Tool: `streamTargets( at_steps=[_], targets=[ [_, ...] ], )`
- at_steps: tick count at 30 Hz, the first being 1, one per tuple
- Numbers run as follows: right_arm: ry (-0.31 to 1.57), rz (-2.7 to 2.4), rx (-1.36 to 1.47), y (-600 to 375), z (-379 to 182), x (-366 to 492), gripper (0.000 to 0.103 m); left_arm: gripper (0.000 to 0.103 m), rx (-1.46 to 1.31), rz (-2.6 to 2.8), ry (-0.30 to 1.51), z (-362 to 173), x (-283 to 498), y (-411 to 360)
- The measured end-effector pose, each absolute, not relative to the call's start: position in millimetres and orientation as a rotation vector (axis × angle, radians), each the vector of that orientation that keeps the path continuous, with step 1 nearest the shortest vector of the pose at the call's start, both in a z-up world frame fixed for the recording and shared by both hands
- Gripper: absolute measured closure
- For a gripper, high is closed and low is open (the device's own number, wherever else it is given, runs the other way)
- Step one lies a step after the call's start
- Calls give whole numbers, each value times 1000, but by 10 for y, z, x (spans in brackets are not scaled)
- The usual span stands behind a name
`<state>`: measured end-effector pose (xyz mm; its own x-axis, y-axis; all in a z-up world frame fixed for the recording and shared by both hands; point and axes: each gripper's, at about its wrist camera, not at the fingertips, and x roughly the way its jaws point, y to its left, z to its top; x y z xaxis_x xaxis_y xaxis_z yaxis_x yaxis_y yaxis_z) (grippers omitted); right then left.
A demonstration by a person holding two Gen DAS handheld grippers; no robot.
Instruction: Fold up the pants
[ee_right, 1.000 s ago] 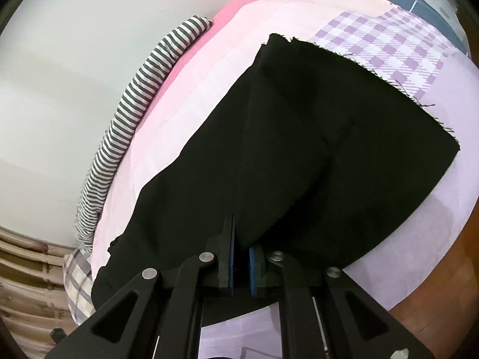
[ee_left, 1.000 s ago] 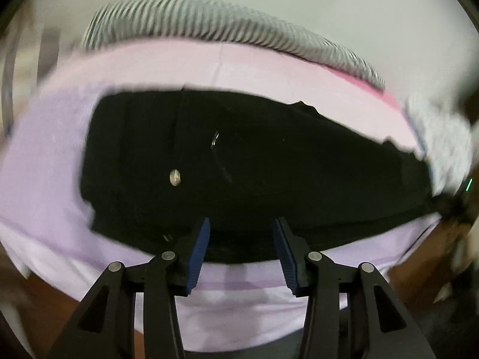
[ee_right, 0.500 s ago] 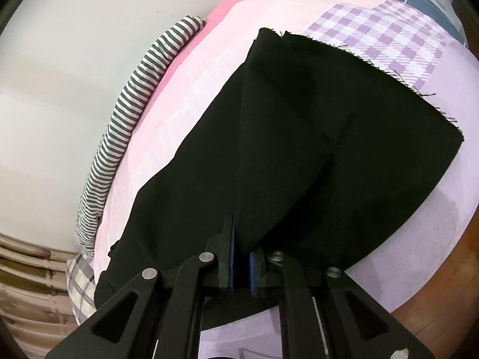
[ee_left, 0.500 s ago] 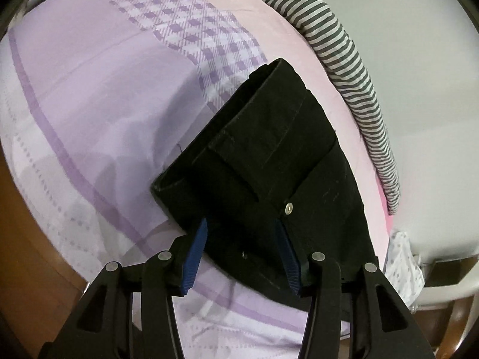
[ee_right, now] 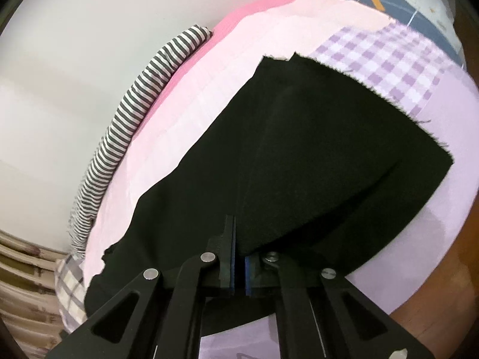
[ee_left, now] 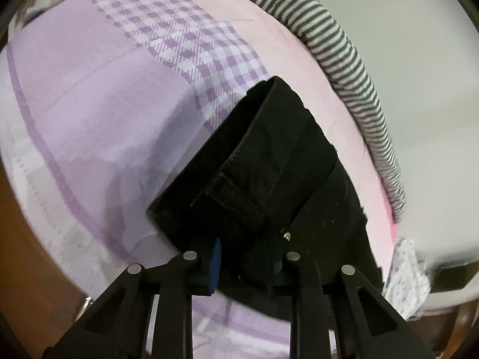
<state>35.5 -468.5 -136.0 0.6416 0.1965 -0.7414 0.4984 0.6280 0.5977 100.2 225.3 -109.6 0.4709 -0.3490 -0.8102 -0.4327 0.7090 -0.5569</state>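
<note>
The black pants [ee_left: 278, 173] lie on a purple and pink bedsheet [ee_left: 89, 113]. In the left wrist view I see the waistband end with a belt loop and a small metal button [ee_left: 287, 235]. My left gripper [ee_left: 248, 257] is open, its fingers set around the near edge of the waistband. In the right wrist view the leg end of the pants [ee_right: 314, 161] spreads out with a frayed hem. My right gripper [ee_right: 239, 264] is shut on the near edge of the pants and lifts a fold of the cloth.
A black-and-white striped cloth [ee_left: 353, 68] [ee_right: 131, 113] lies along the far edge of the bed by a white wall. A blue patterned fabric [ee_right: 389, 3] lies beyond the leg end. Brown wooden floor [ee_right: 443, 284] shows below the bed edge.
My left gripper swung round to the waistband end and moved in until the waistband edge lies between its open fingers. My right gripper stays shut on the pants, nearly still.
</note>
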Motion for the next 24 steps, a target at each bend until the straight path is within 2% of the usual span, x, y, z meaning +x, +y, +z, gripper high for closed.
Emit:
streamTargets(
  at_steps=[9, 12, 15, 17, 24],
  targets=[
    [911, -214, 894, -4727, -1443, 291, 99, 80, -733, 71, 1187, -1162, 954, 2178],
    [911, -199, 907, -4749, -1459, 299, 99, 77, -696, 74, 1197, -1135, 986, 2127],
    [902, -183, 917, -4771, -1456, 305, 95, 67, -680, 66, 1207, -1082, 962, 2113],
    [900, -174, 923, -4782, -1457, 308, 95, 48, -632, 87, 1197, -1000, 911, 2105],
    [864, -180, 1013, -4972, -1520, 223, 91, 46, -382, 108, 989, -401, 656, 1899]
  ],
)
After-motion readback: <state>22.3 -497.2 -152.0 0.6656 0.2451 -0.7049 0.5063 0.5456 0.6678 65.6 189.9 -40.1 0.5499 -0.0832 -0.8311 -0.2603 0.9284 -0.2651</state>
